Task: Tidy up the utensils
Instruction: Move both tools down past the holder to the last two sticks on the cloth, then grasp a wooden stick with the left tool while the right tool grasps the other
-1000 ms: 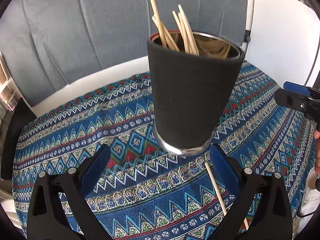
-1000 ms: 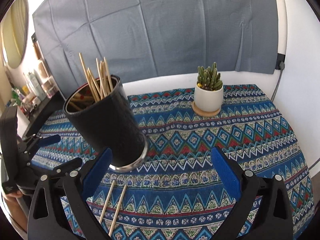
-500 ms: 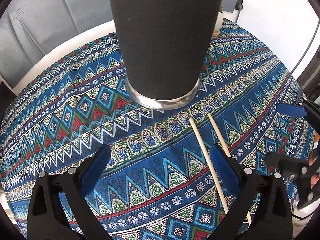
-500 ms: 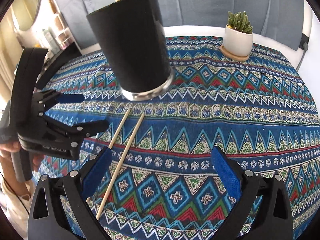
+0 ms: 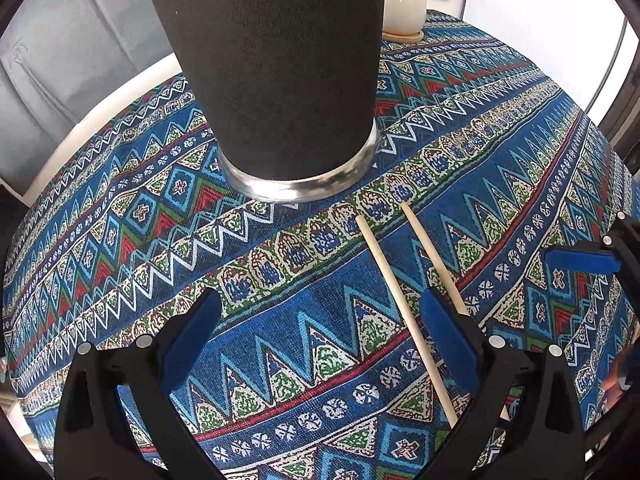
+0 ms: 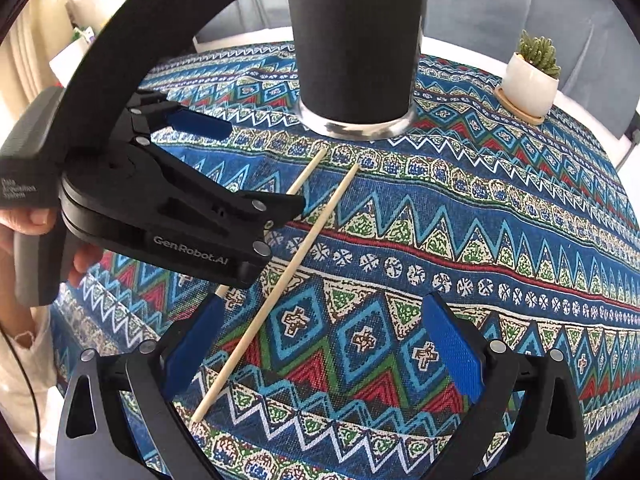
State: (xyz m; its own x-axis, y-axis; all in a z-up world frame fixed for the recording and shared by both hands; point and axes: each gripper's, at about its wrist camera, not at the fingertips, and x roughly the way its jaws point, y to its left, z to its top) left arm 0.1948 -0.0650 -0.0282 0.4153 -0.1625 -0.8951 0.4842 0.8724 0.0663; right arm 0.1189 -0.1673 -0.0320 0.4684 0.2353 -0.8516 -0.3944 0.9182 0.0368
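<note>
A tall black cup (image 5: 264, 80) with a metal base stands upright on the patterned cloth (image 5: 120, 240); its top is out of frame. Two wooden chopsticks (image 5: 404, 316) lie loose on the cloth in front of it. My left gripper (image 5: 320, 332) hovers open over them, and the right-hand chopstick passes under its right finger. In the right wrist view the cup (image 6: 356, 40) is ahead. One chopstick (image 6: 280, 288) lies bare and the other runs under my left gripper (image 6: 266, 164). My right gripper (image 6: 320, 344) is open, with the bare chopstick's near end close to its left finger.
A small cactus in a white pot (image 6: 530, 76) sits on a wooden coaster at the far side, also seen behind the cup (image 5: 404, 4). A hand (image 6: 24, 220) holds the left gripper's handle. Grey fabric hangs behind the table.
Both grippers have tilted down and moved in toward the two chopsticks on the cloth. The cup's rim and the chopsticks in it have left both views.
</note>
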